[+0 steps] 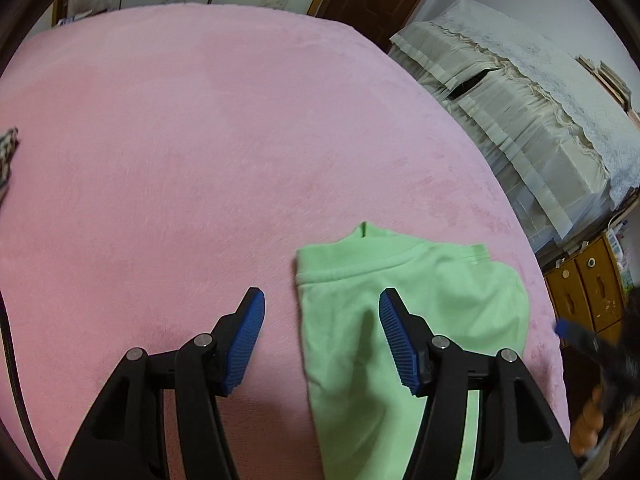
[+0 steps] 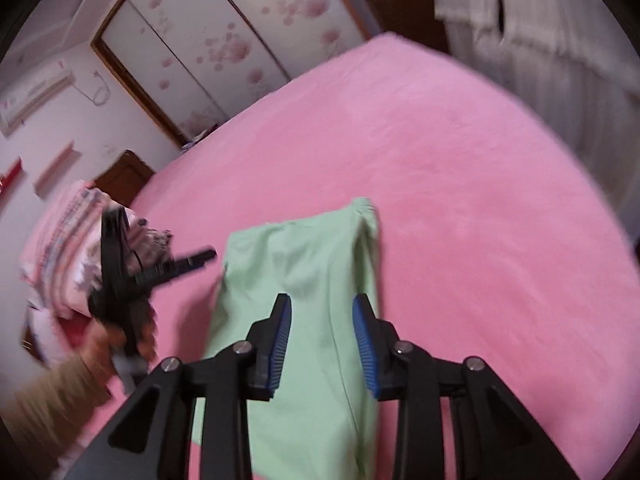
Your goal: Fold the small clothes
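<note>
A light green small garment (image 1: 420, 300) lies folded lengthwise on the pink blanket (image 1: 200, 140), its ribbed band at the far end. My left gripper (image 1: 320, 300) stands open just above it: the right finger is over the cloth, the left finger over bare blanket. Nothing is pinched between its blue pads. In the right wrist view the same garment (image 2: 300, 256) runs as a long strip away from me. My right gripper (image 2: 323, 304) hovers open over its near part, pads clear of the fabric. The left gripper (image 2: 160, 236) shows blurred at the left, held by a hand.
The blanket's (image 2: 460, 200) bed edge drops off at the right, by lace-covered furniture (image 1: 520, 112) and a wooden cabinet (image 1: 588, 292). A pile of striped bedding (image 2: 68, 240) lies at the left. A floral wardrobe (image 2: 208, 48) stands behind. Patterned cloth (image 1: 8, 152) pokes in at the left edge.
</note>
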`<state>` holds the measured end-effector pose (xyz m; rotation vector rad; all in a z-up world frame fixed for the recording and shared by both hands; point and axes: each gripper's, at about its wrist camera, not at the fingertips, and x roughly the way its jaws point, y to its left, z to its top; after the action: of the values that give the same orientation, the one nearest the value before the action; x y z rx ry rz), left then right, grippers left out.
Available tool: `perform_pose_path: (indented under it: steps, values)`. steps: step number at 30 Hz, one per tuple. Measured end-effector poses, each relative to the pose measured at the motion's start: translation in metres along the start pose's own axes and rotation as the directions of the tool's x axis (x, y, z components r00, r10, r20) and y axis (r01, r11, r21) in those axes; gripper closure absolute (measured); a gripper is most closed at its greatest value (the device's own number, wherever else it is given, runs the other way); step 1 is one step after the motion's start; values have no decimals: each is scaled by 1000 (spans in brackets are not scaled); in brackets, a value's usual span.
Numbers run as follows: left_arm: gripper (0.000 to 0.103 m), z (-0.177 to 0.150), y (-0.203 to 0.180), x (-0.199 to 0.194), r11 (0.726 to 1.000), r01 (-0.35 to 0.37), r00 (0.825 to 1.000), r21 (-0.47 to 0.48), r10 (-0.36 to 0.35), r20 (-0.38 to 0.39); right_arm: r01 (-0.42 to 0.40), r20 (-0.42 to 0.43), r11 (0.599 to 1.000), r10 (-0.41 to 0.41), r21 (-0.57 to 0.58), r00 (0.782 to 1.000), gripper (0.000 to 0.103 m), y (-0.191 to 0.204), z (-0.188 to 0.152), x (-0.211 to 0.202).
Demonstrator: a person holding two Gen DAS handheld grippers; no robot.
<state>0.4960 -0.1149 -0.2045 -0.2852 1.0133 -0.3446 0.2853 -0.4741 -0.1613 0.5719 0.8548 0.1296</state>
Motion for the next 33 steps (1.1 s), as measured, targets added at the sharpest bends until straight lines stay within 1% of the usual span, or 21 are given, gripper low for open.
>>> perform_pose_path:
  steps: [1, 4, 6, 9, 11, 13, 18, 21, 23, 24, 26, 27, 28, 29, 30, 32, 33]
  values:
    - [45, -2, 3, 2, 1000, 7, 1000, -6, -7, -6, -30, -29, 999, 31, 40, 999, 71, -11, 11, 15]
    - [45, -6, 5, 7, 1000, 15, 1000, -1, -15, -11, -84, -88, 988, 96, 132, 991, 71, -34, 24, 41]
    - [45, -6, 5, 10, 1000, 19, 1000, 8, -19, -16, -65, -93, 986, 80, 150, 992, 71, -40, 26, 49]
    - [44, -6, 4, 15, 999, 27, 999, 20, -26, -24, -31, -94, 992, 43, 122, 995, 70, -43, 27, 55]
    - [41, -4, 1, 18, 999, 28, 999, 25, -27, -29, -43, -106, 992, 56, 120, 993, 70, -45, 29, 60]
    - [39, -3, 0, 19, 999, 24, 999, 30, -23, -31, -49, -114, 992, 62, 113, 991, 70, -47, 33, 63]
    - [39, -1, -9, 26, 999, 9, 999, 44, -8, -41, -43, -157, 995, 56, 86, 986, 70, -39, 37, 77]
    - [39, 0, -11, 27, 999, 9, 999, 45, -7, -42, -34, -174, 998, 42, 47, 984, 71, -31, 38, 85]
    - [39, 0, -13, 27, 999, 7, 999, 45, -5, -41, -23, -167, 1000, 22, -3, 986, 85, -19, 40, 89]
    - [39, 0, -13, 27, 999, 6, 999, 46, -4, -41, -10, -158, 999, 4, -37, 987, 98, -12, 41, 89]
    - [39, -1, -15, 26, 999, 1, 999, 53, 1, -34, 44, -109, 990, -59, -136, 992, 98, 6, 38, 81]
    - [39, -1, -15, 25, 998, -3, 1000, 56, 4, -28, 83, -70, 976, -99, -203, 993, 98, 18, 35, 77]
    - [39, -2, -16, 24, 998, -8, 1000, 60, 9, -19, 125, -12, 948, -134, -292, 991, 98, 34, 31, 71]
    - [39, -3, -16, 23, 998, -15, 1000, 63, 15, -7, 151, 21, 929, -153, -337, 988, 98, 43, 28, 68]
    - [39, -4, -17, 22, 998, -21, 1000, 66, 21, 2, 192, 66, 896, -181, -399, 981, 98, 53, 23, 64]
    - [39, -7, -17, 20, 997, -38, 999, 71, 37, 17, 257, 158, 829, -205, -497, 966, 98, 71, 13, 58]
    - [39, -9, -17, 20, 996, -46, 999, 72, 44, 23, 305, 199, 787, -234, -536, 952, 98, 77, 8, 58]
